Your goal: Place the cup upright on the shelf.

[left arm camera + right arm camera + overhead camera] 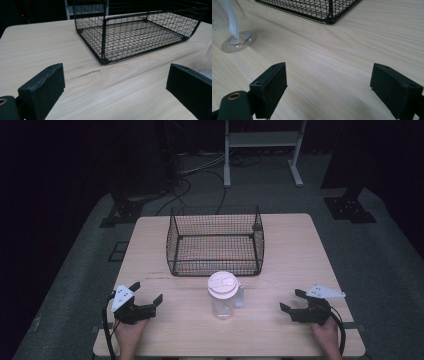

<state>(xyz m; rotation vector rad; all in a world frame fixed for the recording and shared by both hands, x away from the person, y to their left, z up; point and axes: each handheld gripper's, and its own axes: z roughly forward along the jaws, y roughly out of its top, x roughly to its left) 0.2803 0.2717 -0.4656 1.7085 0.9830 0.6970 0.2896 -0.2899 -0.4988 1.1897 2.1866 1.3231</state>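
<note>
A clear plastic pitcher [223, 296] with a pale pink lid stands upright at the table's front middle. Its base and white handle [233, 22] appear at the upper left of the right gripper view. A black wire basket [215, 241] sits behind it, mid-table, with nothing inside; its near corner [103, 58] shows in the left gripper view. My left gripper [147, 292] rests at the front left, open, jaws wide apart over bare wood. My right gripper [292, 300] rests at the front right, open too, pointing toward the pitcher. Neither holds anything.
The light wooden table [295, 250] has bare room left and right of the basket. A faint dark scratch [85, 74] marks the wood near the basket's front left corner. Beyond the table are cables on grey floor and a white frame [260, 142].
</note>
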